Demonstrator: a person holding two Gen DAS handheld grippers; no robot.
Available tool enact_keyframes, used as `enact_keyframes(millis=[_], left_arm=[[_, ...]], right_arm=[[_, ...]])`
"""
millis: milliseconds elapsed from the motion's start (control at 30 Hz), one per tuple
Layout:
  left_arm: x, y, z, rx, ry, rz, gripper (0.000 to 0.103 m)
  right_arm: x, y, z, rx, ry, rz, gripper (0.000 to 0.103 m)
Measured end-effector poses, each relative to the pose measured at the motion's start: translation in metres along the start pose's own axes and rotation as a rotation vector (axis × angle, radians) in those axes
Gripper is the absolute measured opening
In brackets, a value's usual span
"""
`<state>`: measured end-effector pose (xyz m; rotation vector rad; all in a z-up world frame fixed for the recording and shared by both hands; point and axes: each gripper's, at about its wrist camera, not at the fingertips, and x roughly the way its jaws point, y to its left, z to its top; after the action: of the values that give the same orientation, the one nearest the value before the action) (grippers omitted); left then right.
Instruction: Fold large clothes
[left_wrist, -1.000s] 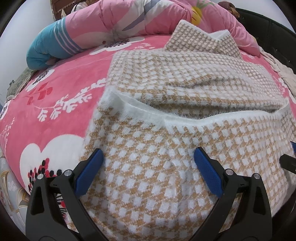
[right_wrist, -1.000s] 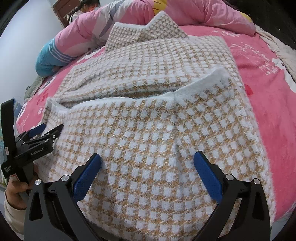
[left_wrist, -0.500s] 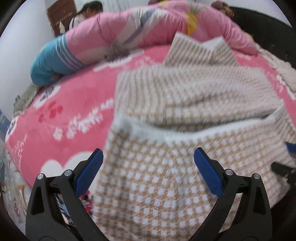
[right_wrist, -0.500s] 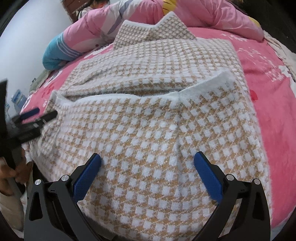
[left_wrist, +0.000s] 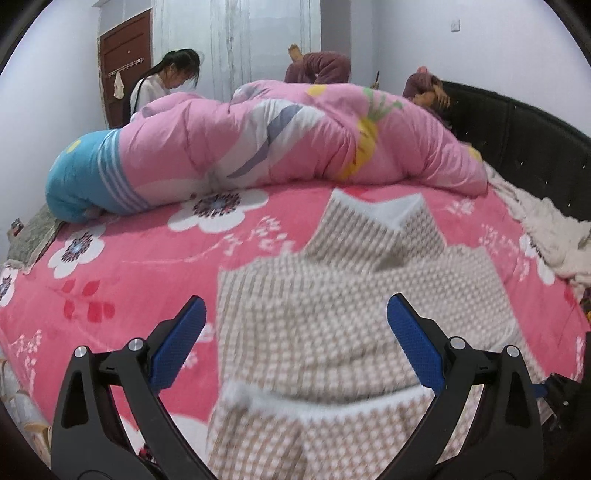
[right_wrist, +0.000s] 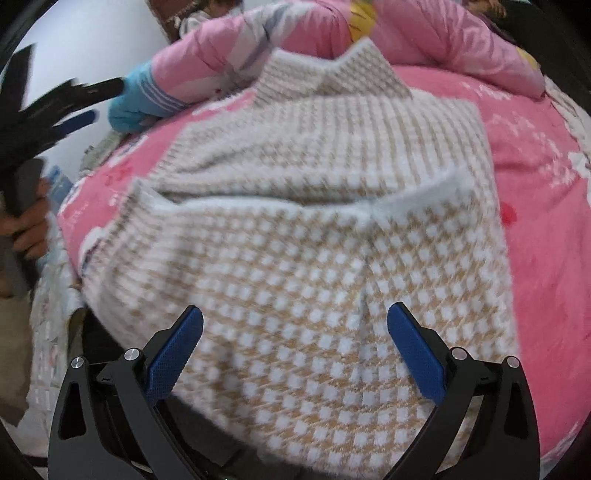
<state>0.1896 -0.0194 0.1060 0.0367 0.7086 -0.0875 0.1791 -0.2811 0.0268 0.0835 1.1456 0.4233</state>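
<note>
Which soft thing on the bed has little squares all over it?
The tan-and-white sweater under the claws. The rolled quilt has pictures, and the pink blanket has flowers.

Left tongs spread wide, raised; right tongs spread wide, low.

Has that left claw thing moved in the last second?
Yes. The left gripper has pulled back and tilted up: the pink quilt sits lower in its view, and the wall and door now show.

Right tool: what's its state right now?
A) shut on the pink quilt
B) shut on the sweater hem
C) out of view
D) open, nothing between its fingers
D: the right tool has its blue fingers spread wide above the checked sweater, gripping nothing.
</note>
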Motion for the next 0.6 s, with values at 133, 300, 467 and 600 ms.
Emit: enact_keyframes(millis=[133,300,467,600], left_arm=[[0.011,-0.005,0.019,0.001,-0.019,-0.033,0.095],[0.026,-0.010,0.045,0.010,-0.053,-0.073,0.095],[0.052,-0.015,0.065,0.010,-0.060,-0.100,0.095],[0.077,-0.016,0.068,-0.034,-0.031,-0.115,0.095]], right_arm=[[-0.027,0.003,0.026,-0.063,-0.058,0.002,0.097],[-0.038,-0.009,0.073,-0.084,-0.095,0.008,0.097],[-0.023,-0.018,0.111,-0.109,-0.108,-0.063,0.097],[0.006,-0.020,0.122,-0.140,-0.090,-0.128,0.097]])
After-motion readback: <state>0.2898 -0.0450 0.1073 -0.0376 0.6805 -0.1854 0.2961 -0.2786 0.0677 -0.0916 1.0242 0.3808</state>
